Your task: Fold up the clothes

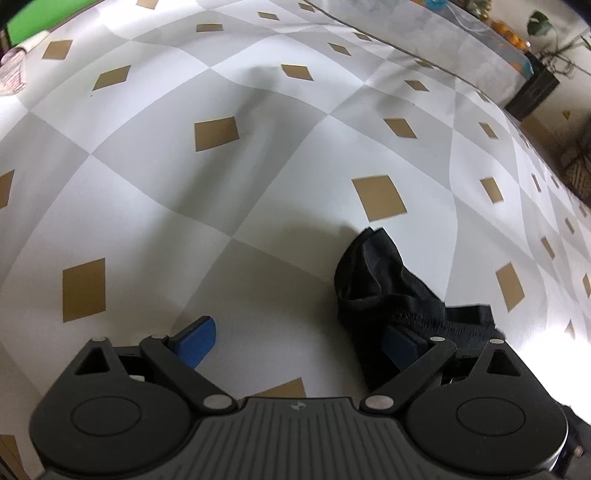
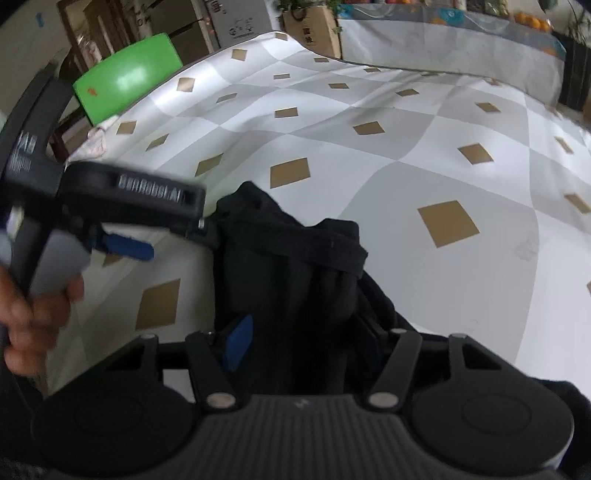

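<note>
Where the black garment (image 2: pixel 295 280) bunches in the lower middle of the right wrist view, it fills the gap between the fingers of the right gripper (image 2: pixel 314 332); only the left blue pad (image 2: pixel 239 343) shows, pressed against the cloth, the other being buried under the folds, so the fingers stand at a middling width clamped on the bundle. In the left wrist view the same dark cloth (image 1: pixel 373 280) sits at the lower right, draped over the right blue pad of the left gripper (image 1: pixel 295 339), while its left pad (image 1: pixel 195 341) is bare and well apart from the fabric; those fingers are spread wide and grip nothing between them. The left gripper also appears at the middle left of the right wrist view, blurred, with a person's hand (image 2: pixel 29 317) around its grey handle. Beneath everything lies a worktop (image 1: pixel 258 166) covered in a grey and white checked cloth with tan diamonds. A green chair back (image 2: pixel 127 77) stands at the upper left beyond the worktop's edge, and cardboard boxes (image 2: pixel 314 29) line the top.
</note>
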Motion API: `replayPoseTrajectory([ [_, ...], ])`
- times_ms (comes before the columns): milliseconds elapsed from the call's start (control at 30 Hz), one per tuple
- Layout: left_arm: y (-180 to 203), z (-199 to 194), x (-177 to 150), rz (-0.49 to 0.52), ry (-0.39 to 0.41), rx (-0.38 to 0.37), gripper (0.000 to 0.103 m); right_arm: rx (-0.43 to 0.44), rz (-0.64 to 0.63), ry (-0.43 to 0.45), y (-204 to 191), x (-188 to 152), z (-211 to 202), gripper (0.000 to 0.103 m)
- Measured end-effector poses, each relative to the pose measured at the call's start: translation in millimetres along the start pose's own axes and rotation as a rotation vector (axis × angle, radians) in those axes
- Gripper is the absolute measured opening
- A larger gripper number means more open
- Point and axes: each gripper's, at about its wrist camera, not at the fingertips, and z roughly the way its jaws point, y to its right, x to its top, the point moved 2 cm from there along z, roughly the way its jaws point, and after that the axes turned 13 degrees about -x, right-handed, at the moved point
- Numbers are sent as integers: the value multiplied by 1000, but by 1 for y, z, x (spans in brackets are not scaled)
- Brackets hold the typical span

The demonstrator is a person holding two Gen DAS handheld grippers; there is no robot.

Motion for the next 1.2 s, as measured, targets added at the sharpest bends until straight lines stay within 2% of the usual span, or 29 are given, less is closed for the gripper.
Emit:
replayPoseTrajectory([
  [333,-18,-5,12,-157,42,-16,95,-2,-200,42,-27,-13,-4,54],
  [500,-35,-8,12,-339,29,-95,95,-12,-214,57,-30,-13,-4,51],
  [633,-41,-21,16,-381,98,-106,95,-10,-206,70,-29,-9,-6,47],
  [667,-42,-24,17,-381,112,-101,95,-5,-195,71,-29,-8,-6,47],
  [767,-37,-25,18,-319,84,-71,95,8,-157,72,-27,-4,-6,47],
  [933,-22,-20,14,-232,18,-132,96,32,-113,66,-24,1,-5,47],
  [1100,0,-17,8,-69,-62,-129,96,36,-108,62,-24,0,-5,46],
  [1200,8,-12,1,-25,-107,-136,96,50,-107,67,-25,1,-6,45],
])
